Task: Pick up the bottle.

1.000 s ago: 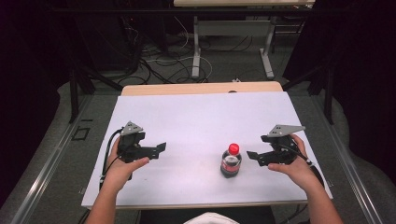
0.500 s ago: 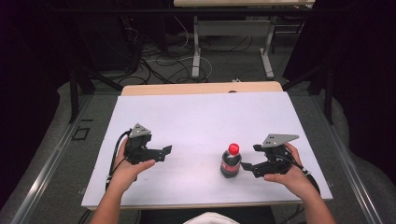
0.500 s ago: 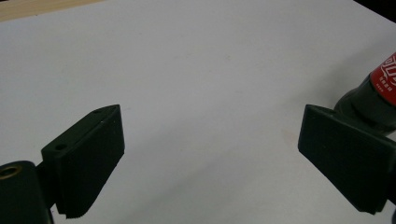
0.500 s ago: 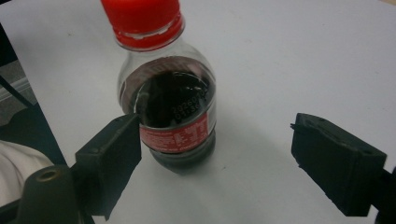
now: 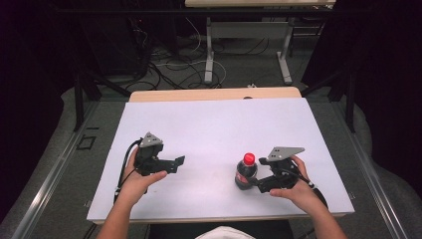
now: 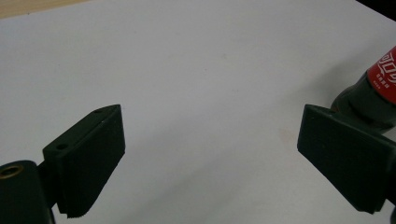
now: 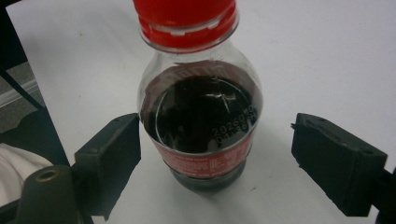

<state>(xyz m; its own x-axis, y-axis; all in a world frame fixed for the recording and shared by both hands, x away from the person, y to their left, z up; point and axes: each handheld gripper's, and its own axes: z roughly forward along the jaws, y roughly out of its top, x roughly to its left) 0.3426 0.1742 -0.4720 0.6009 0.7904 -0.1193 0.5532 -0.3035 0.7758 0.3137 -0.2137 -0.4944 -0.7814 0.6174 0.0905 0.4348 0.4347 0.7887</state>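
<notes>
The fingers [image 7: 107, 165] of the right gripper [image 5: 260, 185] are spread wide around the bottle [image 5: 246, 172], brought in from the right, suggesting a grasp. The left gripper [image 5: 177, 164] is held wide open over the counter [image 5: 214, 124].

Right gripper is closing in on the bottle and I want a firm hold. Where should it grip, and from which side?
Grip the bottle on its labelled body below the shoulder, coming level from the person's right. It stands upright between the open jaws of the right gripper; the body looks round and widest there, while the cap is narrower.

Glossy clear plastic bottle [image 7: 201, 121]; matt white table [image 5: 219, 124]; matt black tool [image 7: 215, 163]
</notes>
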